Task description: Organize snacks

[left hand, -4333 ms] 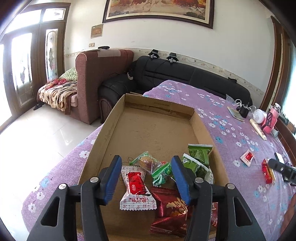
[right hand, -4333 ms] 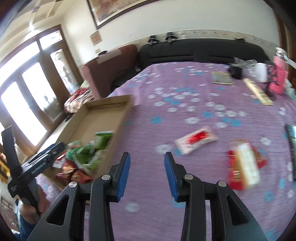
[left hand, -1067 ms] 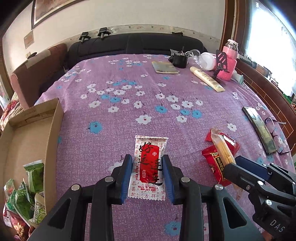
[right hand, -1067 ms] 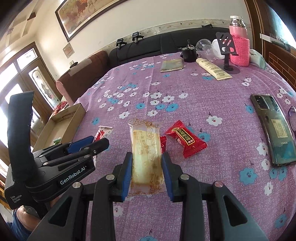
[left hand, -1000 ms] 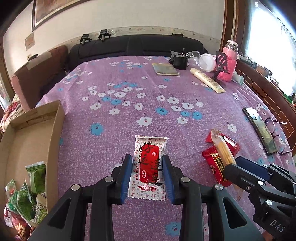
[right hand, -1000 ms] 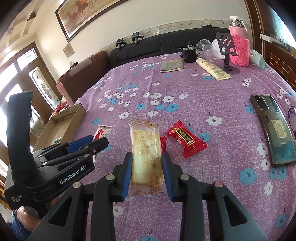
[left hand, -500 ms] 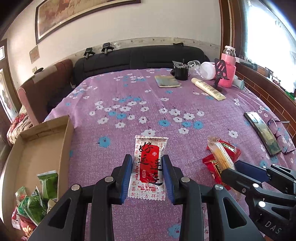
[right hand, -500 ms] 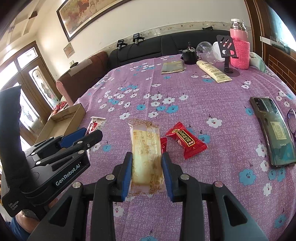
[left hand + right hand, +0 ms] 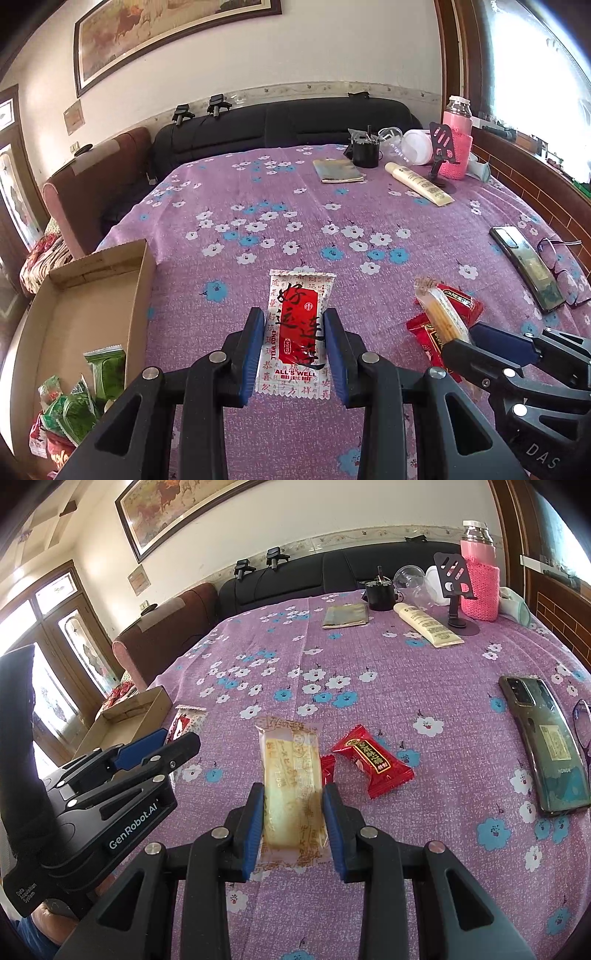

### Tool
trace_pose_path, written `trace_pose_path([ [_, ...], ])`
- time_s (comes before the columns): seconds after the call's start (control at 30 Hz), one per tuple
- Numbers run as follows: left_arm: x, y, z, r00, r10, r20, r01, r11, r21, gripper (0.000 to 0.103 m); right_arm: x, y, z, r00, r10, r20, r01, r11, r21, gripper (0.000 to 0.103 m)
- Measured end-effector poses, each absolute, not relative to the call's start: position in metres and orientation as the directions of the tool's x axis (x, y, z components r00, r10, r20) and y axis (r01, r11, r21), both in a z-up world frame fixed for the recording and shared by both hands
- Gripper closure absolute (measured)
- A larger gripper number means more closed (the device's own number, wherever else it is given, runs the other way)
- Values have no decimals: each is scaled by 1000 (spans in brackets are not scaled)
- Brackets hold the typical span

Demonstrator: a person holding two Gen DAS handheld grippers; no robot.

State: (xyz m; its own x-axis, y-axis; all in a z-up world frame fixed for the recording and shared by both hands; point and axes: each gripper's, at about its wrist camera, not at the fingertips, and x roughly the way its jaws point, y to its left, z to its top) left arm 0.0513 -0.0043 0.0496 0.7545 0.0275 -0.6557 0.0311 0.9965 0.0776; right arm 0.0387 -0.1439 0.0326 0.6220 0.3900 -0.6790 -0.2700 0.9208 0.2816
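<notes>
We've got the left gripper [image 9: 294,347] clamped on a white-and-red snack packet [image 9: 297,332], blue pads pressing both long edges, packet lifted off the purple flowered tablecloth [image 9: 258,192]. Our right gripper [image 9: 293,823] is closed the same way on a pale yellow cake bar [image 9: 291,782] in clear wrap, which sticks out forward past the fingertips.

Just beyond the cake bar, a red candy packet [image 9: 373,762] lies flat on the cloth. A second red wrapper [image 9: 327,765] peeks out from behind the bar; we honestly can't tell how much of it is there, since the bar covers most of it.

Off to the left, at the table's edge, sits the cardboard box [image 9: 136,280], with a pile of green snack packs [image 9: 92,387] and some red ones in its near corner.

Over on the right, a phone [image 9: 545,738] lies face down, glasses just beside it. At the far end of the table: a cream tube [image 9: 426,629], a small booklet [image 9: 345,616], a black cup [image 9: 380,594], a phone stand [image 9: 456,590] and a bottle in a pink knit sleeve [image 9: 478,583].
</notes>
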Motion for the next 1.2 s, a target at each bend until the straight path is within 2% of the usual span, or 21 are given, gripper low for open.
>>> trace_pose_path([
  [0.67, 46, -6, 56, 780, 40, -625, 28, 995, 99, 68, 38, -143, 34, 628, 383, -677, -272, 923, 271, 73],
  [0.83, 54, 2, 53, 743, 0, -670, 38, 998, 42, 68, 39, -144, 33, 632, 377, -677, -260, 926, 273, 73],
  [0.9, 60, 12, 51, 714, -42, -699, 34, 999, -25, 68, 40, -146, 33, 635, 372, -677, -251, 928, 275, 73],
  [0.97, 69, 26, 45, 655, -126, -745, 38, 990, -134, 61, 42, -149, 33, 637, 368, -677, -242, 930, 278, 73],
  [1.07, 80, 37, 31, 565, -208, -798, 30, 972, -232, 60, 41, -150, 34, 640, 366, -676, -240, 930, 277, 73],
  [1.13, 81, 34, 28, 546, -222, -808, 44, 970, -237, 60, 40, -150, 35, 642, 369, -672, -242, 929, 279, 73],
  [1.2, 78, 26, 30, 565, -159, -810, 38, 985, -167, 48, 40, -151, 36, 645, 372, -667, -244, 928, 281, 73],
])
